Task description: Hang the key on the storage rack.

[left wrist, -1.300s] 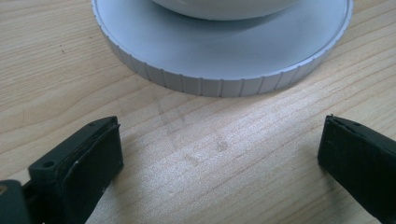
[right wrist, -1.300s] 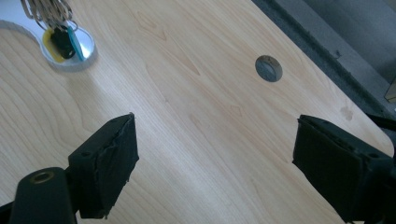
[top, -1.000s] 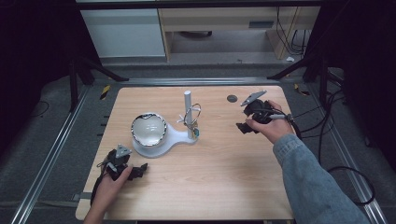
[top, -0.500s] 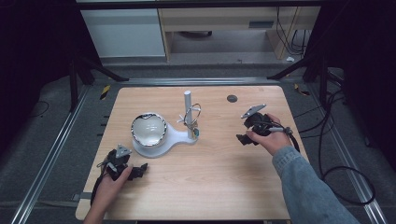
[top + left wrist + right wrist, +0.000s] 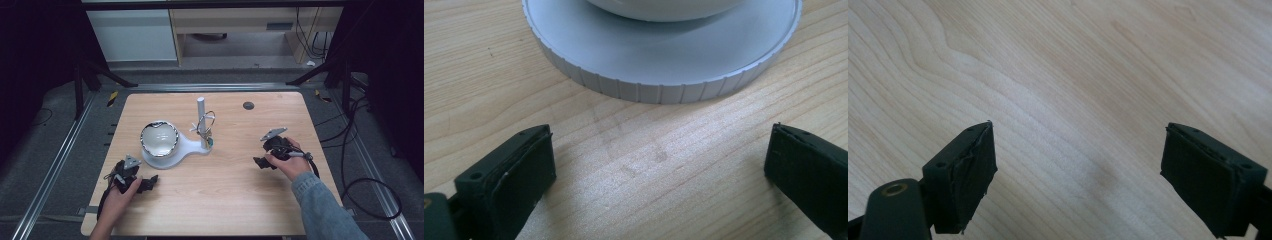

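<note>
So there's one light wooden surface (image 5: 225, 200) with rounded corners, and two handheld grippers on it, one per hand. The left gripper (image 5: 150, 182) sits low at about 7 o'clock on the surface, held by the left hand (image 5: 117, 200), and in its own view its two black jaws are spread wide with nothing between them, just bare wood. Right ahead of those jaws is the ribbed round edge of one white base (image 5: 659, 60), close but not touching. From above, that base (image 5: 187, 147) is a single white stand near the middle of the surface: one shiny bowl-shaped dish (image 5: 159, 138) sits on its round end at roughly 9 o'clock from centre, and one white upright post (image 5: 201, 120) rises from its narrow end, with one thin wire ring (image 5: 206, 122) hanging around it and something small at the post's foot that I can't make out. The right gripper (image 5: 261, 162) is over at 3 o'clock, held by the right hand (image 5: 290, 162) in a denim sleeve (image 5: 325, 210), well apart from the stand; its two jaws are also wide open over bare wood grain. There's also one small dark round spot (image 5: 248, 105) up near 1 o'clock on the surface.
</note>
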The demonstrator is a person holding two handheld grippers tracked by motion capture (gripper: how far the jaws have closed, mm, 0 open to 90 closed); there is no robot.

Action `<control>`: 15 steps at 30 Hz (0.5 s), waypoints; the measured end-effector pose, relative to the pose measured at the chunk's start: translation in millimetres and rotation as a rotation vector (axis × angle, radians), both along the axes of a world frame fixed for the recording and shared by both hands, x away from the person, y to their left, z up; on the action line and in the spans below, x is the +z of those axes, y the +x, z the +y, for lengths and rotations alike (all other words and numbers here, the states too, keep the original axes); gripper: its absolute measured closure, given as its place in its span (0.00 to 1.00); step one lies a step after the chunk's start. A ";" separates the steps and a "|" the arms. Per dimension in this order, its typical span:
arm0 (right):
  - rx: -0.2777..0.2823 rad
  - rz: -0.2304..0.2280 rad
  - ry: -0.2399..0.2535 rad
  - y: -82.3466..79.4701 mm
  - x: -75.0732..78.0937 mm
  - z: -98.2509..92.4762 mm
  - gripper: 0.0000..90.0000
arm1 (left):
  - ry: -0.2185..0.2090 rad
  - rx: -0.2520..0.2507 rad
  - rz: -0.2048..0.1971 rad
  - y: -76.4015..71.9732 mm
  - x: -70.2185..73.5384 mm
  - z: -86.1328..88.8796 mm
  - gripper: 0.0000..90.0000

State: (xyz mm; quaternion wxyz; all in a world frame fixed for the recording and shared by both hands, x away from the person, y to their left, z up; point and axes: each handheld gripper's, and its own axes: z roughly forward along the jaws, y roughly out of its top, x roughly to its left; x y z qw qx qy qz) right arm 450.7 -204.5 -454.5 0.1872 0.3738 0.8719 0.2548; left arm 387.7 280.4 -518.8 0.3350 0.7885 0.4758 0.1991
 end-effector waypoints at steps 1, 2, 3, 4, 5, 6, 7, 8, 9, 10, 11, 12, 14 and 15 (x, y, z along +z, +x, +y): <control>-0.004 -0.001 0.003 -1.2 -2.8 -0.9 0.16 | 0.000 0.000 0.000 0.0 0.0 0.0 0.00; -0.007 0.002 0.008 -2.2 -5.5 -1.8 0.16 | 0.000 0.000 0.000 0.0 0.0 0.0 0.00; -0.010 0.003 0.014 -3.2 -7.8 -2.7 0.16 | 0.000 0.000 0.000 0.0 0.0 0.0 0.00; -0.015 0.003 0.023 -3.8 -10.1 -3.9 0.16 | 0.000 0.000 0.000 0.0 0.0 -0.1 0.00; -0.020 0.002 0.028 -4.2 -12.2 -5.3 0.16 | 0.000 0.000 0.000 -0.1 0.0 -0.1 0.00; -0.027 0.001 0.034 -4.3 -14.0 -7.0 0.16 | 0.000 0.001 0.000 0.0 0.0 -0.1 0.00; -0.038 0.001 0.042 -4.0 -16.1 -9.4 0.16 | 0.000 0.000 0.000 -0.1 0.0 -0.1 0.00; -0.043 -0.002 0.049 -3.4 -17.6 -12.0 0.16 | 0.000 0.000 0.000 0.0 0.0 -0.1 0.00; -0.050 -0.001 0.055 -2.8 -18.6 -14.0 0.16 | 0.000 0.000 0.000 0.0 0.0 0.0 0.00; -0.060 -0.001 0.066 -2.0 -20.0 -16.7 0.15 | 0.000 0.000 0.000 0.0 0.0 -0.1 0.00; -0.070 -0.002 0.077 -1.4 -21.4 -19.5 0.15 | 0.000 0.000 0.000 0.0 0.0 0.0 0.00; -0.079 -0.004 0.085 -0.5 -23.2 -22.6 0.15 | 0.000 0.000 0.000 0.0 0.0 0.0 0.00; -0.109 -0.007 0.103 1.1 -27.2 -28.4 0.15 | 0.000 0.000 0.000 0.0 0.0 -0.1 0.00; -0.120 -0.001 0.113 2.2 -29.5 -31.2 0.14 | 0.000 0.000 0.000 0.0 0.0 0.0 0.00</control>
